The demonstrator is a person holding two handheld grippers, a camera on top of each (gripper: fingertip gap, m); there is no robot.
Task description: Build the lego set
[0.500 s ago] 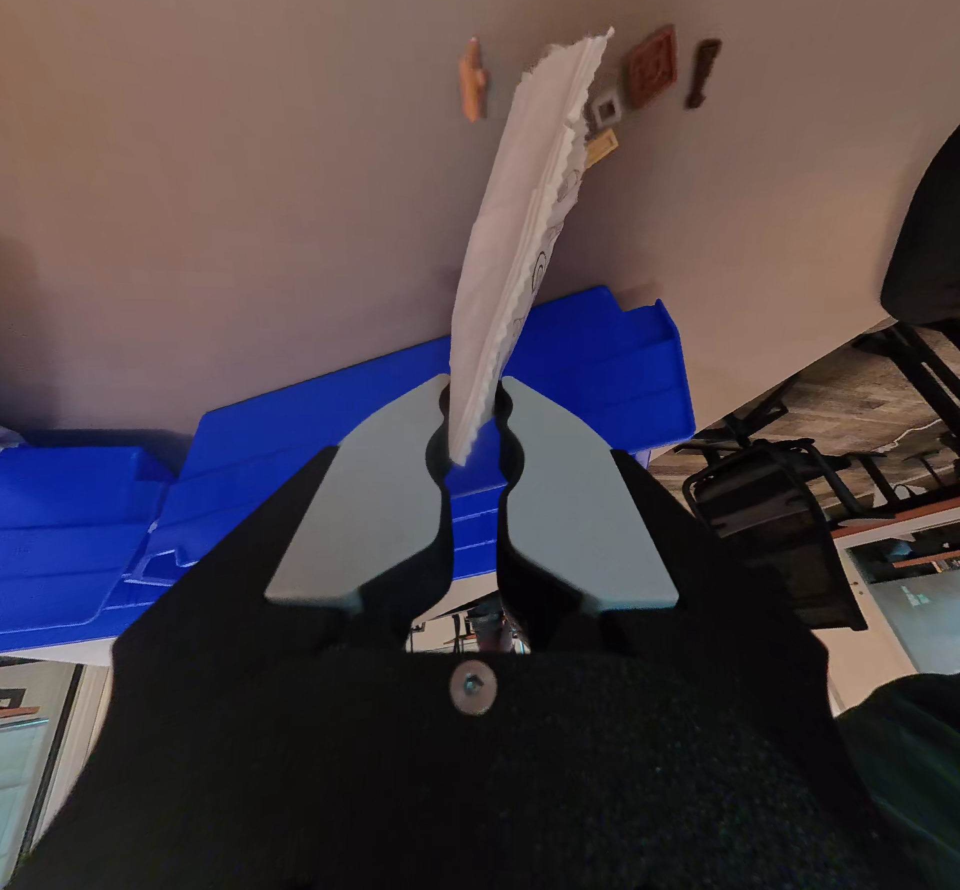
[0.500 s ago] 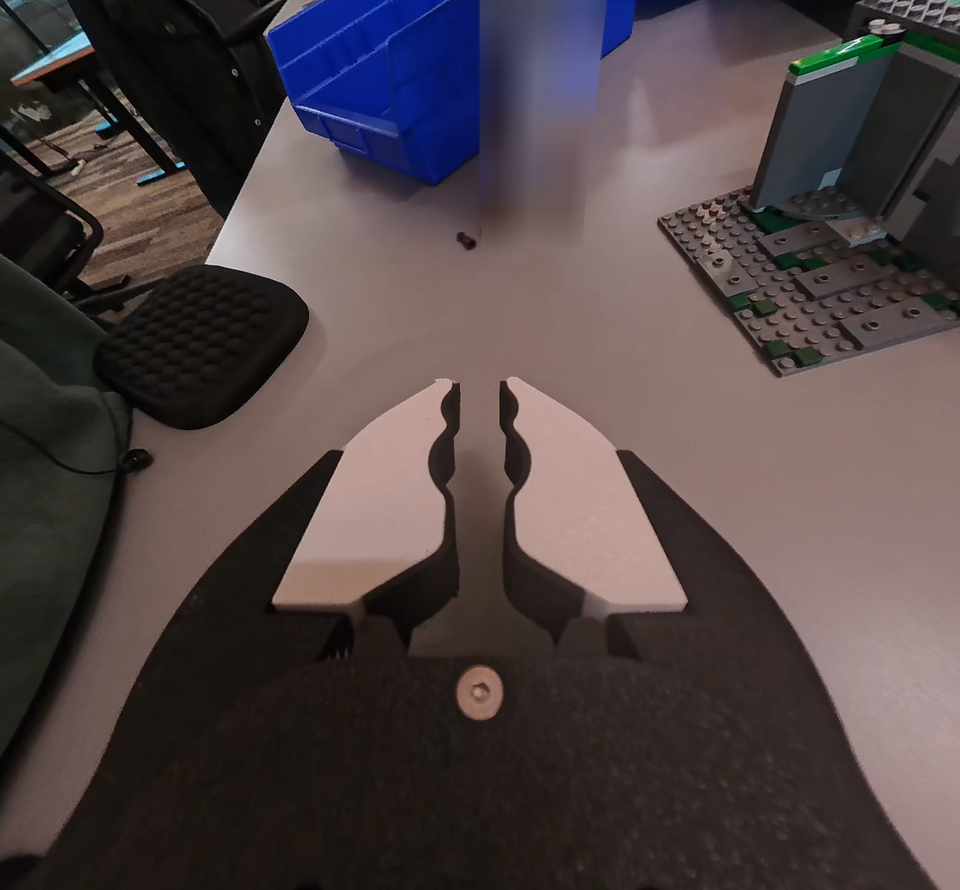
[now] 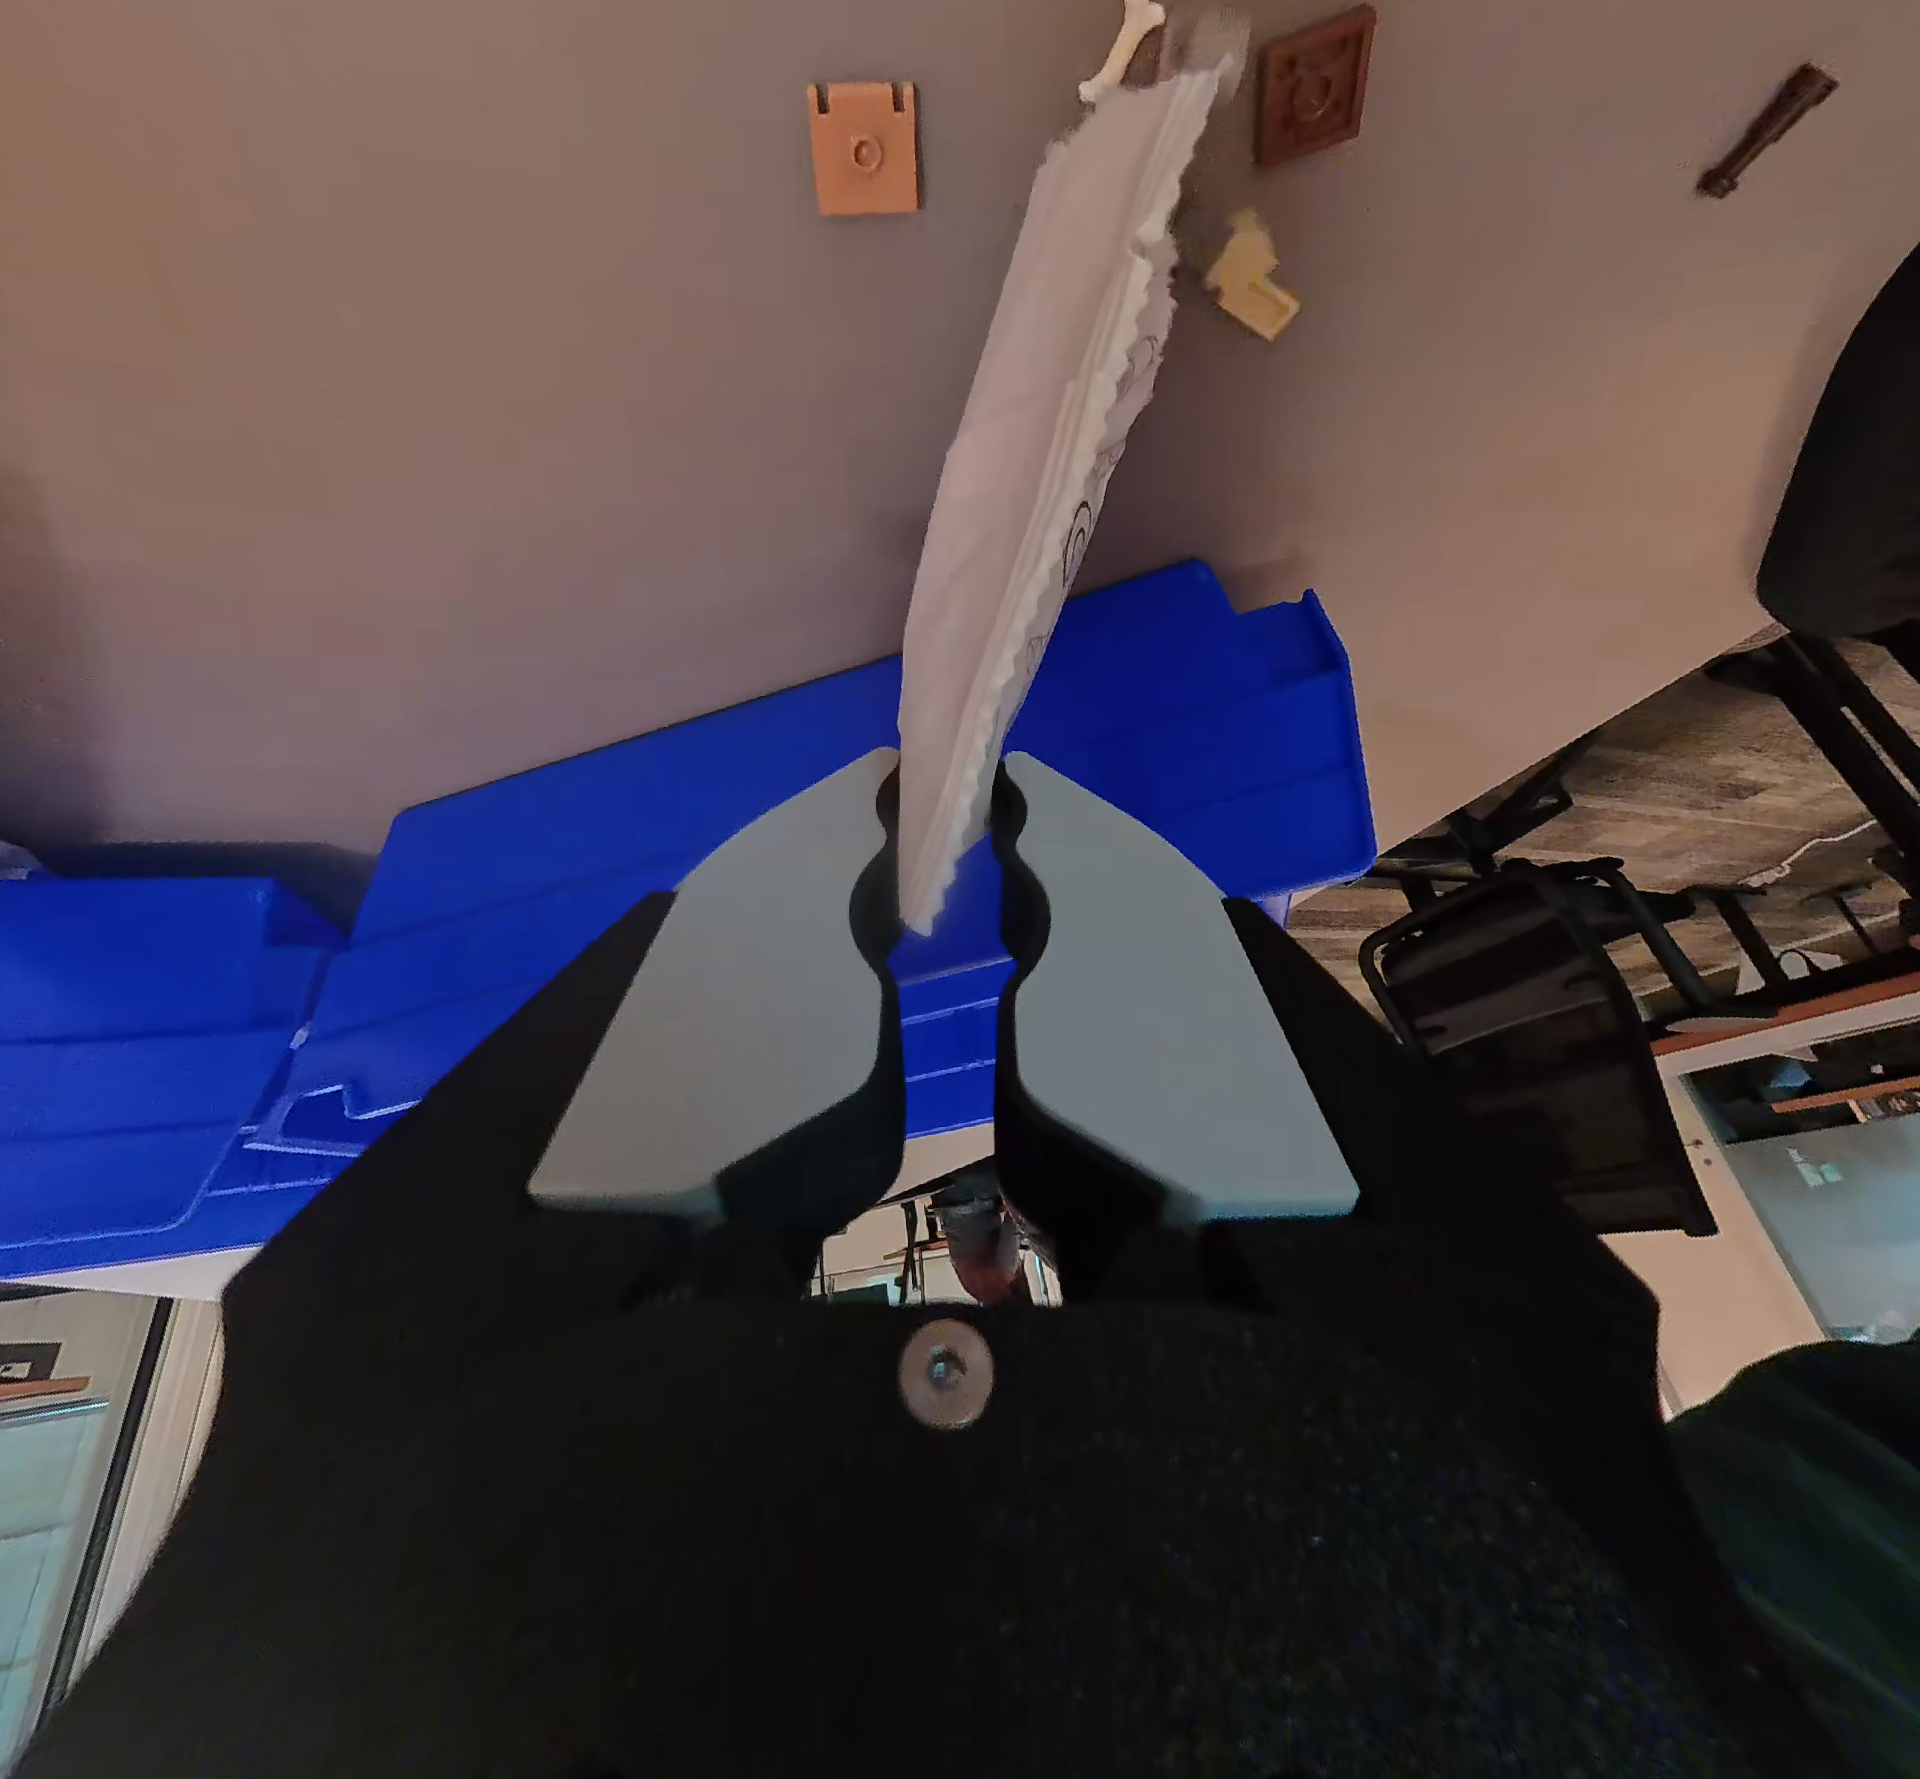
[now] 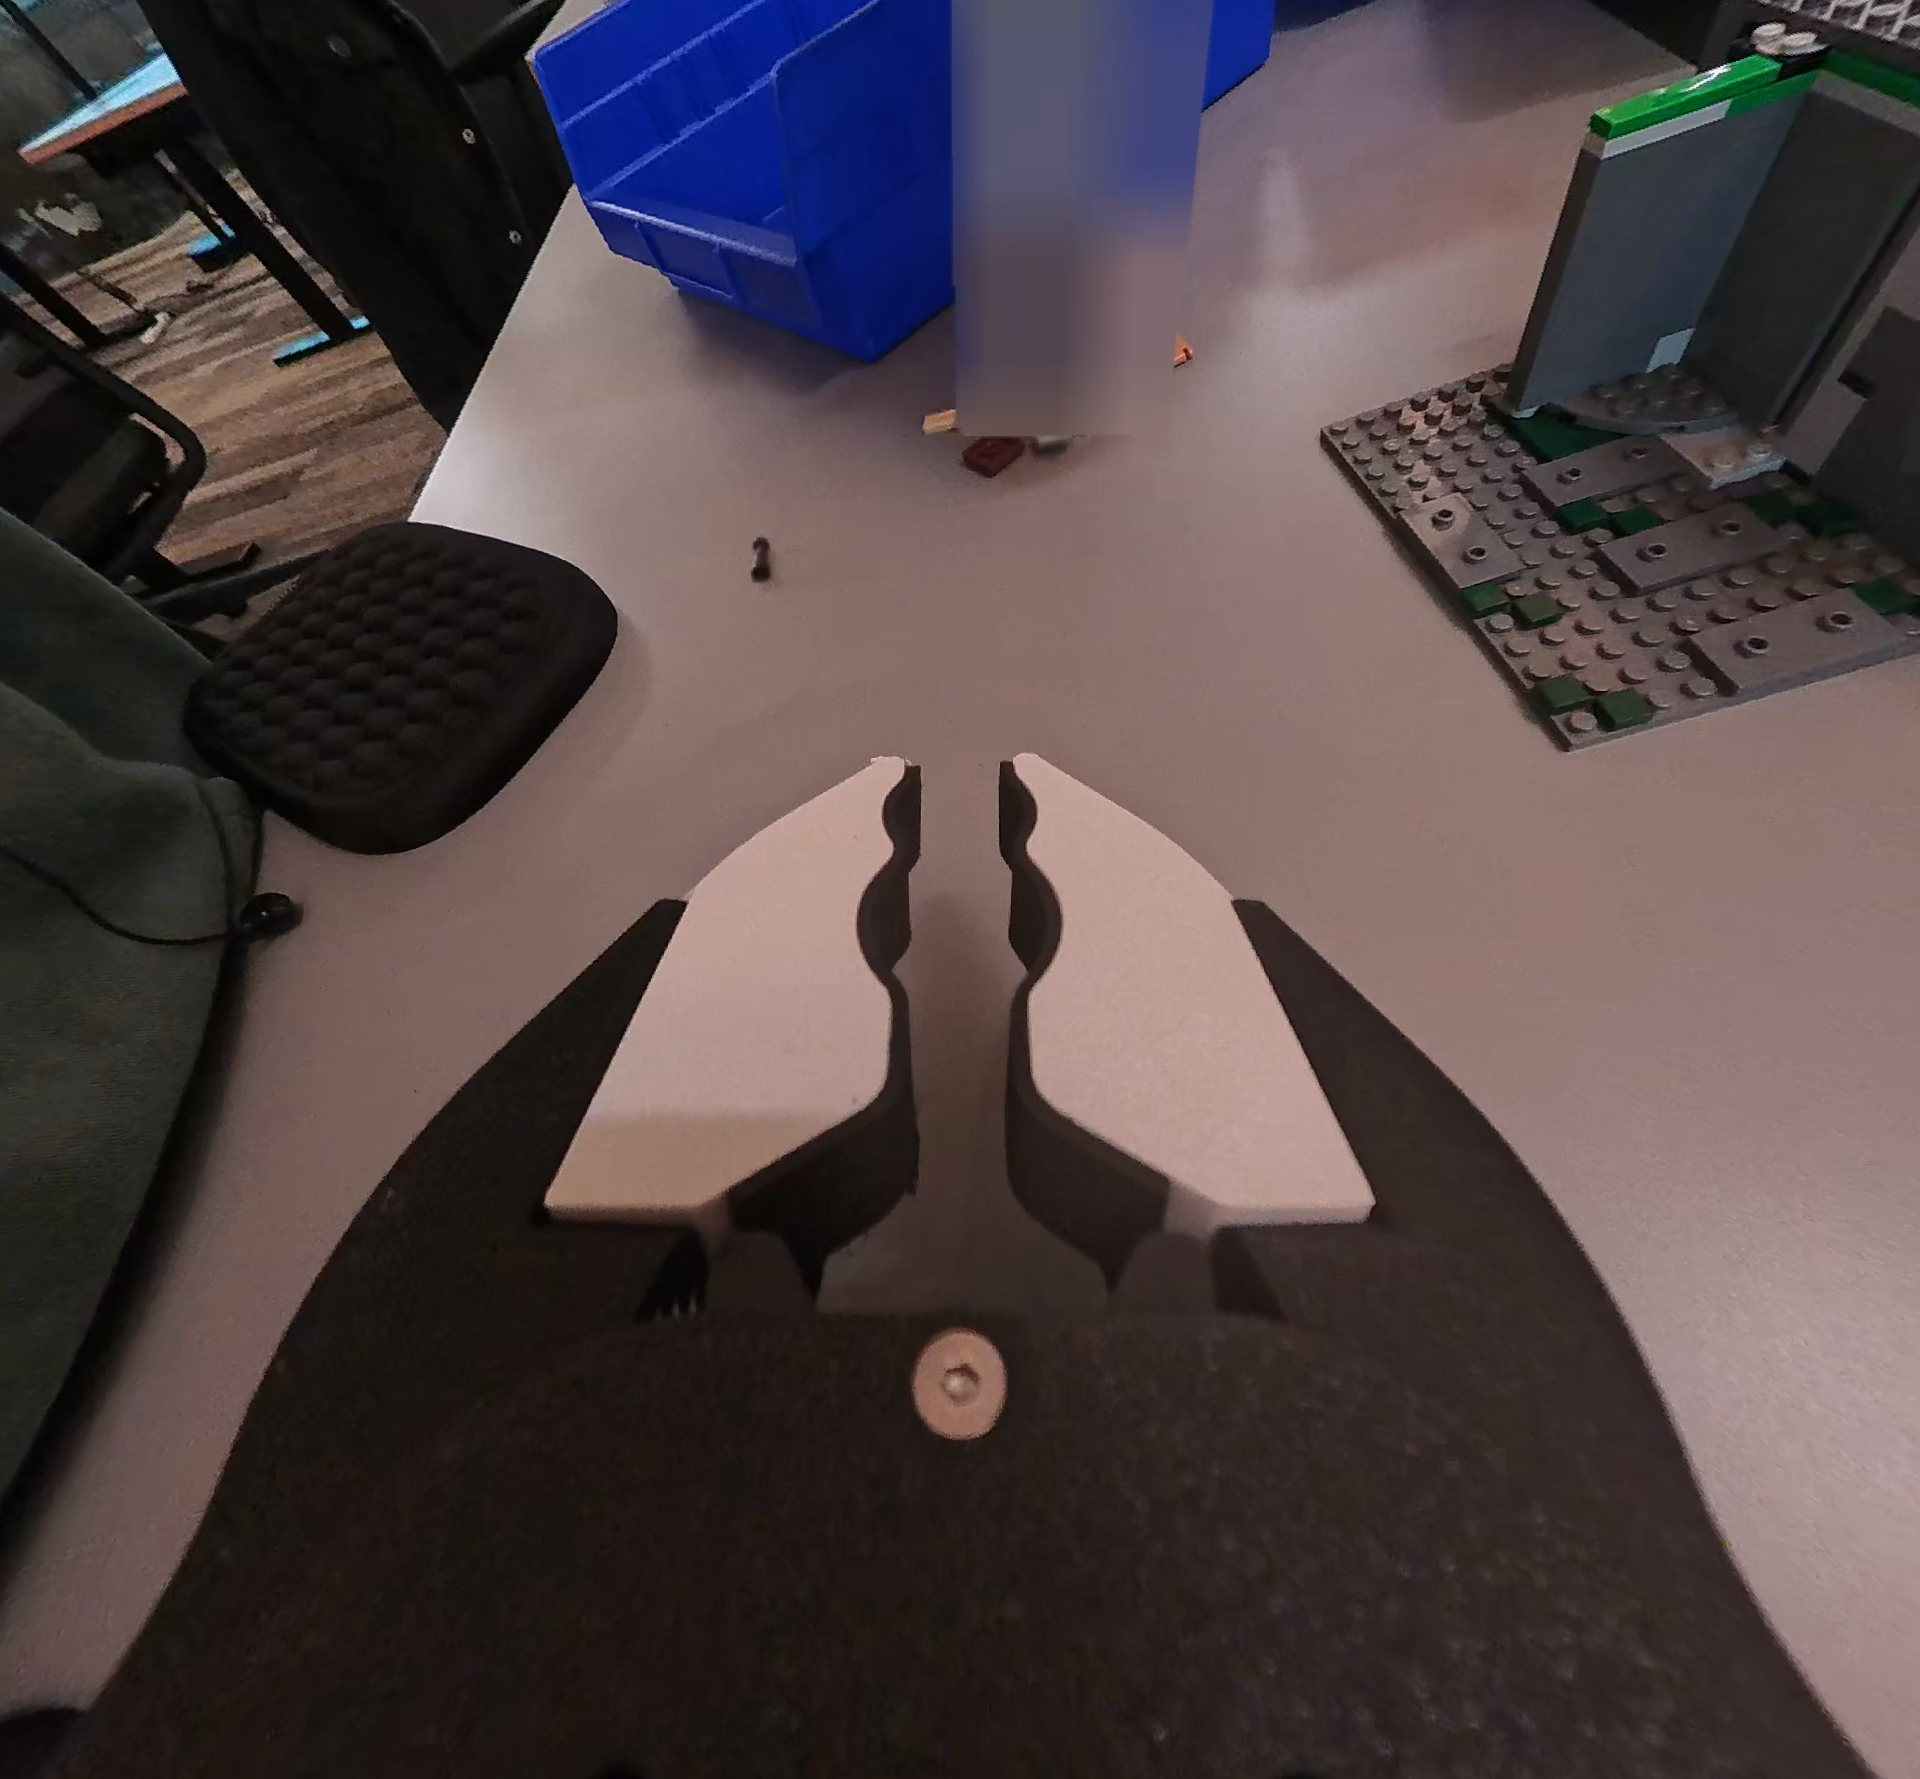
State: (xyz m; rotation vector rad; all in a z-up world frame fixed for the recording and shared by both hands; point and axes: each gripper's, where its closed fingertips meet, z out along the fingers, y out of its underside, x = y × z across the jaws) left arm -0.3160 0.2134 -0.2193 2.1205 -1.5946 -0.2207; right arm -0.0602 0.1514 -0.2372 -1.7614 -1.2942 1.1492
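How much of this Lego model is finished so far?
Partly built: a grey studded baseplate already carries tall grey walls with green trim. In hand, the left gripper pinches a torn white paper bag above loose pieces, including a tan plate. The right gripper holds nothing. Those pieces remain unplaced.

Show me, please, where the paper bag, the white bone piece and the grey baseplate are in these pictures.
paper bag [image 3: 1023, 482]: left wrist view, middle of its flat side.
white bone piece [image 3: 1117, 54]: left wrist view, its shaft.
grey baseplate [image 4: 1429, 472]: right wrist view, bare studs near its left corner.
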